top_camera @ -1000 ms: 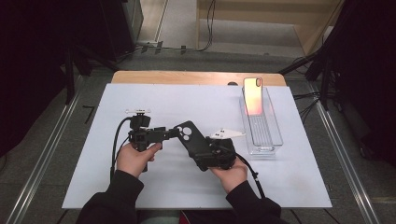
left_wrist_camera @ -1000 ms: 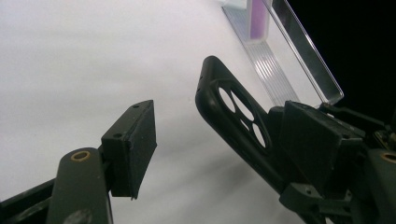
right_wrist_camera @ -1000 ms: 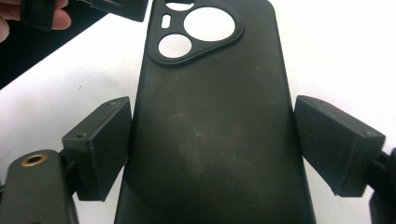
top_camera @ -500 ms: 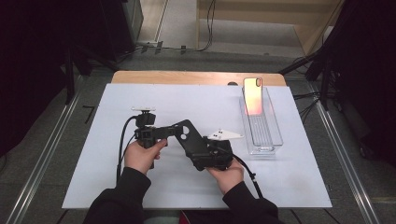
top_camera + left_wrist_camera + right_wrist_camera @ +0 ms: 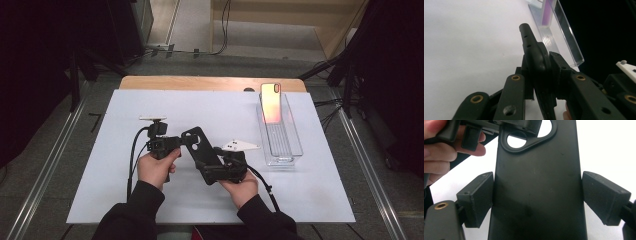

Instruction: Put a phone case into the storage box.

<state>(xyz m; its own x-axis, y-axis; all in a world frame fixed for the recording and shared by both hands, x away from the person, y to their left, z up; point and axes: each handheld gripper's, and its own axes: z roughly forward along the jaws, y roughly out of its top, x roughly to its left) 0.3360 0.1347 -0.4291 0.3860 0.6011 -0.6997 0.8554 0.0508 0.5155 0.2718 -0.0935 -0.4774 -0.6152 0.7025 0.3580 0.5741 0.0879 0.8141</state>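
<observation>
A black phone case (image 5: 200, 147) is held above the white table between both grippers. My right gripper (image 5: 217, 167) spans its width; in the right gripper view both pads (image 5: 477, 197) press on the side edges of the case (image 5: 536, 182). My left gripper (image 5: 182, 141) has just been closing its jaws, and they now pinch the case's top end by the camera cut-out. The left gripper view shows the case (image 5: 536, 55) edge-on between the pads (image 5: 560, 67). A phone (image 5: 271, 102) with a pinkish back leans upright in a clear tray (image 5: 285, 150).
The clear tray (image 5: 569, 42) stands at the right of the white table cover (image 5: 125, 200), just beyond the right hand. A wooden strip (image 5: 200, 82) runs along the far edge. Cables trail from both grippers toward the person. Dark floor and metal rails surround the table.
My left gripper has edged right to the case's top end and its jaws have closed on it. The right gripper and the case have stayed in place.
</observation>
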